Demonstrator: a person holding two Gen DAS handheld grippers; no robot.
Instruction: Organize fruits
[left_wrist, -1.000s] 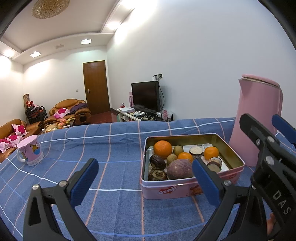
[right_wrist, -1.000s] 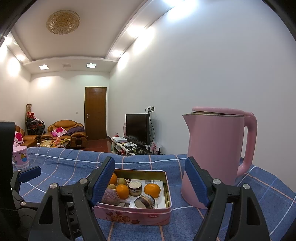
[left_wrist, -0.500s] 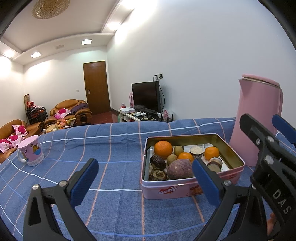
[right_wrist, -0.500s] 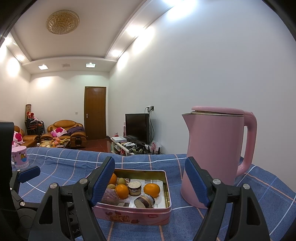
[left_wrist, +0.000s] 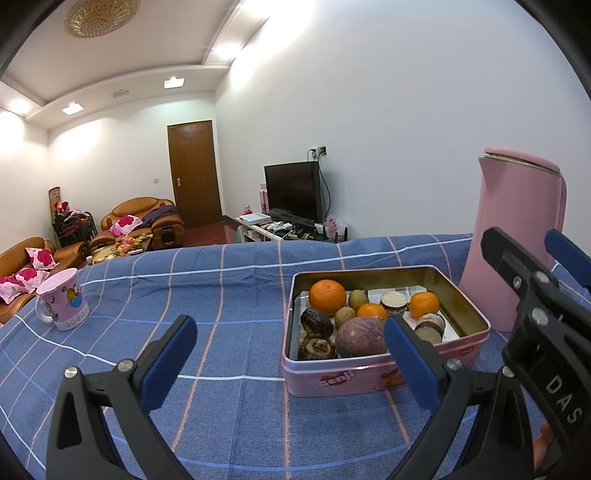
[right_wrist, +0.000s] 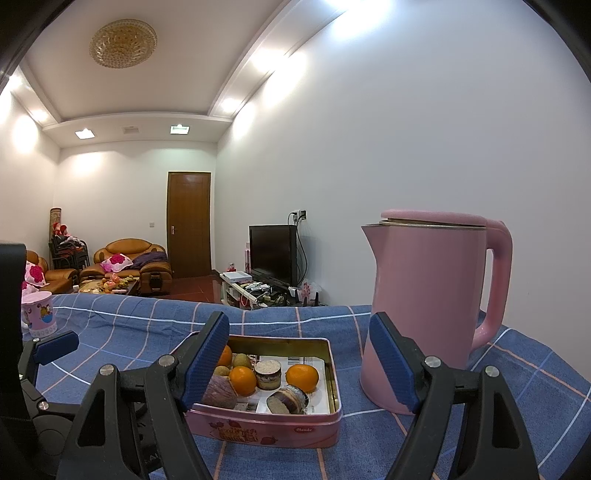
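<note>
- Between my blue-padded fingers nothing is held: my left gripper (left_wrist: 286, 356) stands wide, hovering above the blue checked tablecloth (left_wrist: 229, 295), and my right gripper (right_wrist: 299, 356) is spread just as wide and empty, low over the near end of the tin.
- Just ahead of both sits the pink rectangular biscuit tin (left_wrist: 373, 376), lid off, with the fruit inside it.
- Nearest my left claw lies the big round purple fruit (left_wrist: 360, 338), touching a wrinkled dark brown fruit (left_wrist: 316, 321); behind them are a large orange (left_wrist: 327, 297), two smaller oranges (left_wrist: 424, 304) and small green-brown kiwis (left_wrist: 358, 298).
- I judge the oranges firm and light with a grippy peel, best taken across the widest part.
- The kiwis look softer and may bruise, so a gentle squeeze at the middle suits them.
- The purple fruit seems the heaviest and smooth-skinned; it could roll out of a shallow pinch.
- Short round layered pieces (right_wrist: 267, 374) also sit in the tin; I cannot tell what they are.
- Just beside the tin stands a tall pink kettle (right_wrist: 432, 306), close enough to knock with my right claw.
- Well apart on the left is a pink printed mug (left_wrist: 62, 299).
</note>
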